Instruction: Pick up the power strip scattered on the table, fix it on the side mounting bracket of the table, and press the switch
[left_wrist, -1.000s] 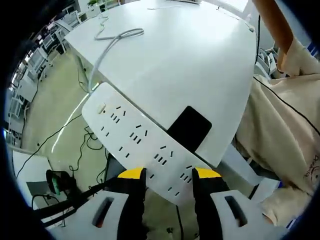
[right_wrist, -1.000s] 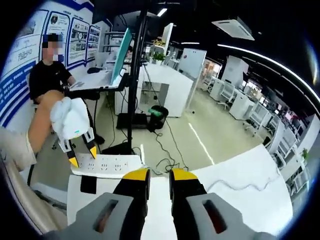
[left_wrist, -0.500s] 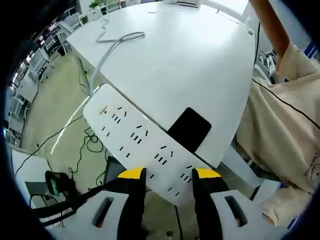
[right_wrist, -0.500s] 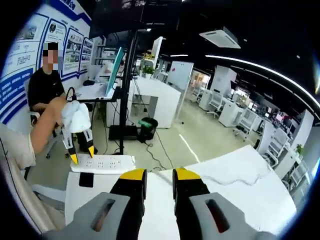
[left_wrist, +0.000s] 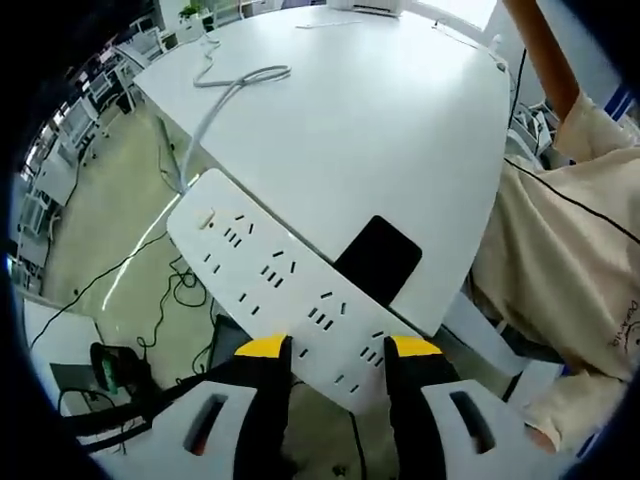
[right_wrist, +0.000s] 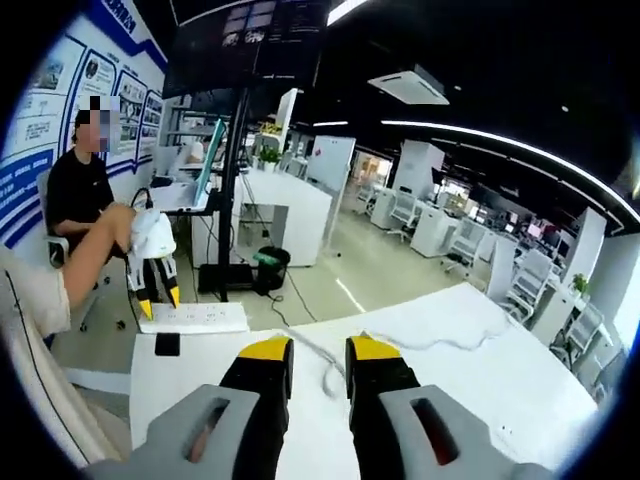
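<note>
A large white table (left_wrist: 400, 110) spreads across the left gripper view, with a person's beige sleeve (left_wrist: 570, 250) to its right. A long white power strip (left_wrist: 270, 275) lies along the table's near edge, sockets facing up, its pale cable (left_wrist: 225, 85) trailing away across the tabletop. The strip's near end sits between the yellow-tipped jaws of the left gripper (left_wrist: 338, 348), which are closed onto its two long sides. A small black rectangular pad (left_wrist: 378, 257) lies flat on the table just beside the strip.

In the right gripper view, the right gripper (right_wrist: 308, 349) hangs above the table with its jaws narrowly parted and nothing between them. Well apart from it, the strip sits at the table's far edge under the other gripper.
</note>
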